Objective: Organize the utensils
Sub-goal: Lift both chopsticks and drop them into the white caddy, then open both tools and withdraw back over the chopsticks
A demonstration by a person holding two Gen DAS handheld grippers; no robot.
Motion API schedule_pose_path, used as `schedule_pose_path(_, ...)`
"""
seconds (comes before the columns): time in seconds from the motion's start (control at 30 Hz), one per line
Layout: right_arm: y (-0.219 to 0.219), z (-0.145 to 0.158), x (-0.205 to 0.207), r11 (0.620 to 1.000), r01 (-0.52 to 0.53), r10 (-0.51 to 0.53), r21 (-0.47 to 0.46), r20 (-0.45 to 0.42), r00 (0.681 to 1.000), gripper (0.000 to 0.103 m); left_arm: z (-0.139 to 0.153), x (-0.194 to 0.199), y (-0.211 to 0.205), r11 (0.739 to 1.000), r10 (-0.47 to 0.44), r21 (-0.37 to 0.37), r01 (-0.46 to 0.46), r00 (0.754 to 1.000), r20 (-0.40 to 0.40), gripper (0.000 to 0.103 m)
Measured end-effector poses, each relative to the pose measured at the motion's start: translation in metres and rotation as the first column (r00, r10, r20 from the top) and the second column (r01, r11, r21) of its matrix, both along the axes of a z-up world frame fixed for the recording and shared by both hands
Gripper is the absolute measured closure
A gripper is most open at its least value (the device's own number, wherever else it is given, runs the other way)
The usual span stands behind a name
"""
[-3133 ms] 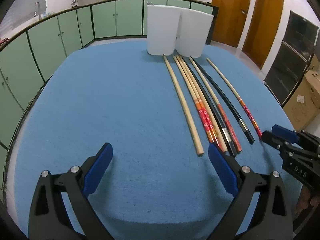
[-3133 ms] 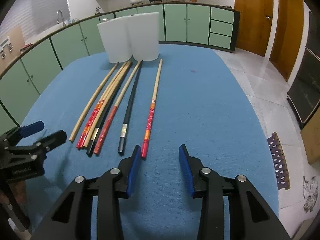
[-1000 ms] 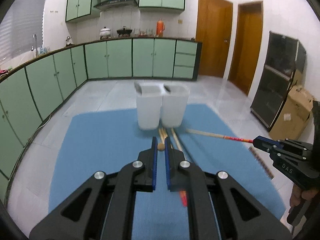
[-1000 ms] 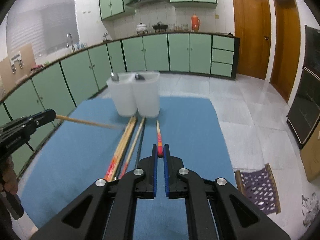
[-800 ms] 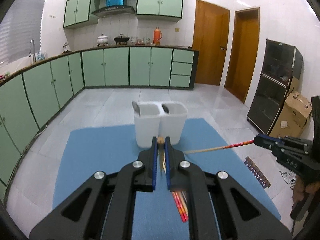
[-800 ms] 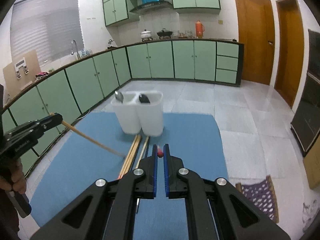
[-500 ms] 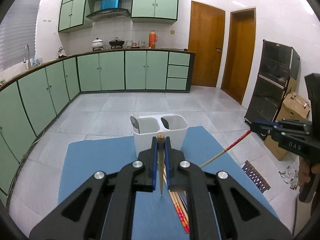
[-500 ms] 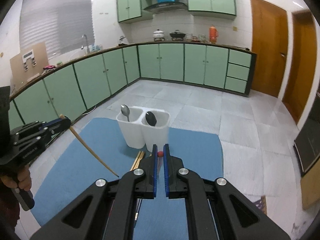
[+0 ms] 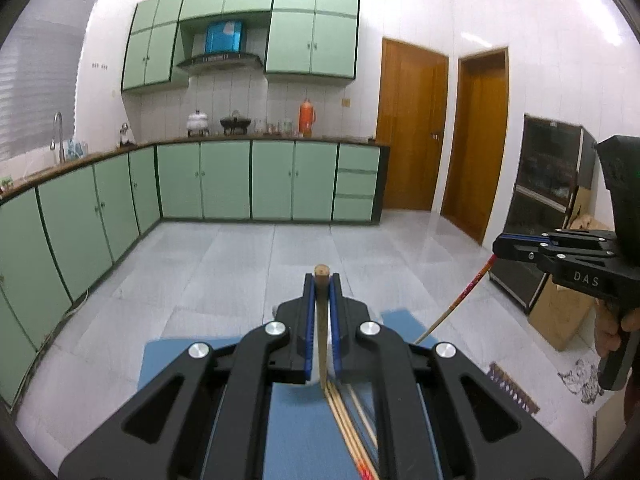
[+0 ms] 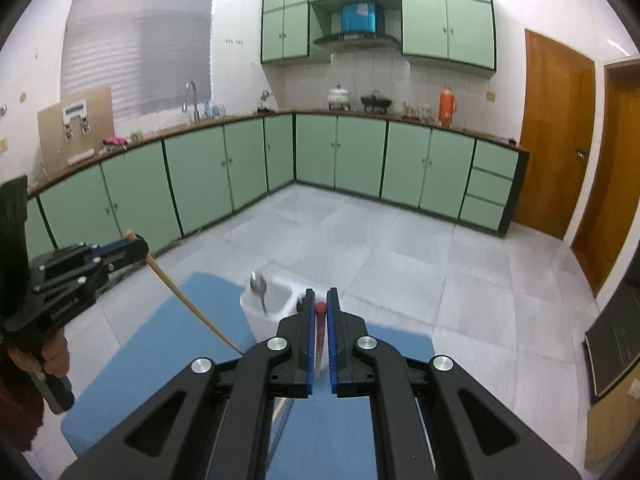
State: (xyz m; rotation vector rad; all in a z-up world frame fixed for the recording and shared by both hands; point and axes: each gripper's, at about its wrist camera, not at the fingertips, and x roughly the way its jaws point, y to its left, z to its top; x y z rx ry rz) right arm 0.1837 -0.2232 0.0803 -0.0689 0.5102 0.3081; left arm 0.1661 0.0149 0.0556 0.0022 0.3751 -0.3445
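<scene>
My left gripper (image 9: 321, 280) is shut on a plain wooden chopstick (image 9: 321, 320) that hangs down from the jaws, high above the blue table (image 9: 296, 432). It shows in the right wrist view (image 10: 192, 308), held by the left gripper (image 10: 132, 246). My right gripper (image 10: 319, 300) is shut on a red-ended chopstick (image 10: 319, 332), also seen in the left wrist view (image 9: 460, 300) under the right gripper (image 9: 500, 246). The white utensil holder (image 10: 272, 304) with a spoon (image 10: 259, 286) stands below. Several chopsticks (image 9: 348, 428) lie on the table.
Green kitchen cabinets (image 9: 224, 184) line the far walls. Grey tiled floor (image 10: 380, 248) surrounds the table. Wooden doors (image 9: 412, 136) and a dark cabinet (image 9: 548, 208) with cardboard boxes stand at the right.
Both grippers closed on a chopstick each and lifted them well above the table, tilting them toward vertical. The holder has dropped low in both views.
</scene>
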Motion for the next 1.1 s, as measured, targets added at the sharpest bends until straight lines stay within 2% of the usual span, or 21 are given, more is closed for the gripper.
schedule_pose_path(0.17, 0.002, 0.033, 0.014, 1.000, -0.006, 0.004, 0.020, 0.068, 0.998, 0.097, 0.029, 0.011, -0.010, 1.000, 0.007, -0.020, -0.006, 0.997, 0.082, 0.097)
schedule_pose_path(0.3, 0.006, 0.041, 0.031, 1.000, -0.005, 0.003, 0.027, 0.085, 0.996, 0.097, 0.037, 0.033, -0.022, 1.000, 0.029, -0.008, -0.028, 0.991, 0.134, 0.097)
schedule_pose_path(0.43, 0.012, 0.023, 0.060, 0.999, 0.005, -0.007, 0.041, 0.051, 0.999, 0.097, 0.018, 0.068, -0.035, 0.999, 0.049, 0.003, -0.049, 0.994, 0.101, 0.097)
schedule_pose_path(0.57, 0.020, -0.002, 0.085, 0.999, 0.033, -0.033, 0.008, 0.017, 0.999, 0.097, -0.010, 0.099, -0.040, 0.998, 0.051, 0.019, -0.051, 0.998, 0.030, 0.097)
schedule_pose_path(0.67, 0.025, -0.028, 0.108, 0.999, 0.040, -0.039, 0.004, -0.044, 0.998, 0.097, -0.034, 0.123, -0.047, 0.997, 0.053, 0.063, -0.051, 0.998, -0.032, 0.097)
schedule_pose_path(0.83, 0.019, -0.059, 0.130, 0.998, 0.060, -0.057, 0.019, -0.119, 0.991, 0.097, -0.057, 0.134, -0.045, 0.996, 0.050, 0.082, -0.043, 0.995, -0.090, 0.093)
schedule_pose_path(0.87, 0.017, -0.065, 0.131, 0.998, 0.064, -0.060, 0.022, -0.134, 0.989, 0.097, -0.057, 0.132, -0.042, 0.996, 0.050, 0.080, -0.042, 0.995, -0.089, 0.089)
schedule_pose_path(0.93, 0.010, -0.069, 0.130, 0.996, 0.081, -0.077, 0.025, -0.135, 0.988, 0.092, -0.056, 0.129, -0.036, 0.996, 0.056, 0.074, -0.050, 0.995, -0.079, 0.058)
schedule_pose_path(1.0, 0.004, -0.072, 0.127, 0.995, 0.095, -0.089, 0.037, -0.137, 0.987, 0.082, -0.054, 0.122, -0.028, 0.996, 0.065, 0.062, -0.061, 0.996, -0.065, 0.053)
schedule_pose_path(1.07, -0.003, -0.072, 0.122, 0.992, 0.111, -0.104, 0.057, -0.122, 0.987, 0.067, -0.053, 0.118, -0.020, 0.997, 0.067, 0.041, -0.065, 0.996, -0.063, 0.045)
schedule_pose_path(1.1, -0.007, -0.071, 0.116, 0.990, 0.124, -0.117, 0.066, -0.107, 0.987, 0.056, -0.053, 0.115, -0.017, 0.997, 0.072, 0.029, -0.070, 0.996, -0.061, 0.039)
